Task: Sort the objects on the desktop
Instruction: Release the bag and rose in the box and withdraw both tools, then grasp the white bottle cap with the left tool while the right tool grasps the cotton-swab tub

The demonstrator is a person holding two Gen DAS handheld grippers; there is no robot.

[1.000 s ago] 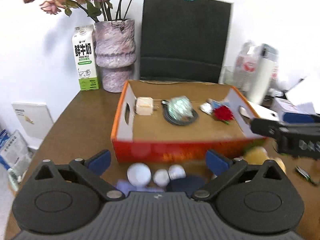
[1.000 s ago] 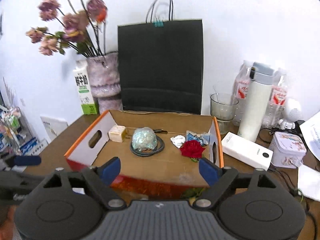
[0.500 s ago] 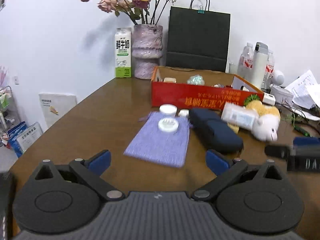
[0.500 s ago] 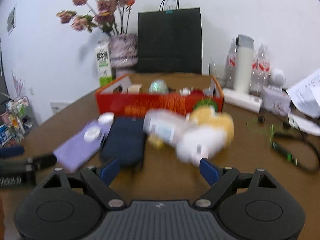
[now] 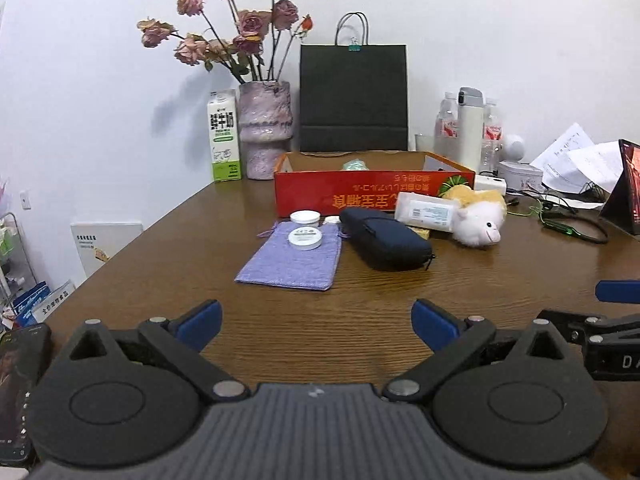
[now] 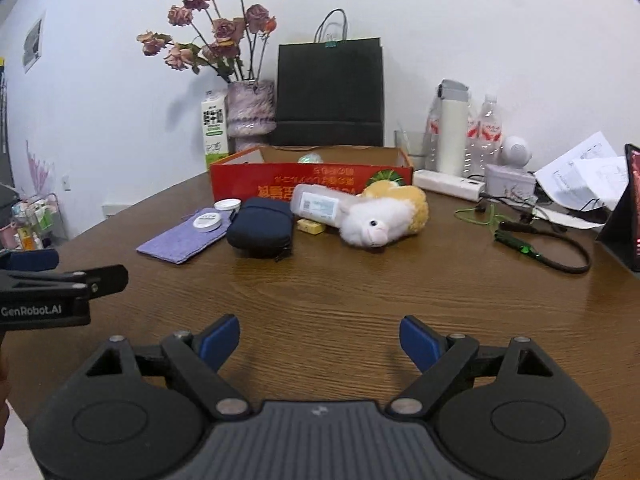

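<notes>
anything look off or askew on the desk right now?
Nothing spilled or damaged. The loose items are jumbled in front of the red box: a white packet leans tilted on the plush toy, which lies on its side, and a round tin sits on the purple pouch. The box's print reads upside down.

An office or home-office desk set against a plain white wall: a brown wood-grain table [image 5: 320,332] carries loose printed papers [image 5: 576,164], a propped tablet [image 6: 624,208], a white power bank [image 6: 448,186] and tangled cables [image 6: 540,240] at its right end. Along the wall stand a vase of dried roses [image 5: 265,128], a milk carton [image 5: 224,136], a black paper bag [image 5: 354,98], a white thermos [image 6: 452,128] and water bottles [image 6: 486,132], with a red cardboard box [image 5: 372,196] and a plush toy [image 6: 384,216] in front.
</notes>
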